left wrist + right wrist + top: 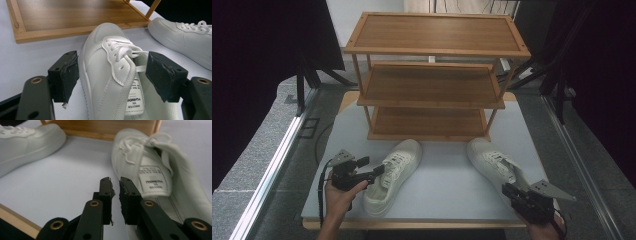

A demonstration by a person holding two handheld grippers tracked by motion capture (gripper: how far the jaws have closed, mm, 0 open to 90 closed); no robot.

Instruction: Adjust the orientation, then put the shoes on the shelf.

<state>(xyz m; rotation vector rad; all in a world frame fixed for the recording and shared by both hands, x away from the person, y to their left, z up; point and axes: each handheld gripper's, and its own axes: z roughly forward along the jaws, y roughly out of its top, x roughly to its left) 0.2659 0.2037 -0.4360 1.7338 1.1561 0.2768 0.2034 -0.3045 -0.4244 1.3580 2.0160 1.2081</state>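
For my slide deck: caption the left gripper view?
Open left gripper straddles a white sneaker's collar, near the wooden rack.

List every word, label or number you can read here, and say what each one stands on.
"YUANOI...", read upside down and uncertain in its letters: tongue label of the left shoe.
Smaller lines on that label: too small to read.
Tongue label of the right shoe: blurred, unreadable.
Shelf rack: no text.

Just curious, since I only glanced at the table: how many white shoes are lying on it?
2. The left shoe lies in front of the wooden rack, straddled by the left tool. The right shoe lies near the table's right edge.
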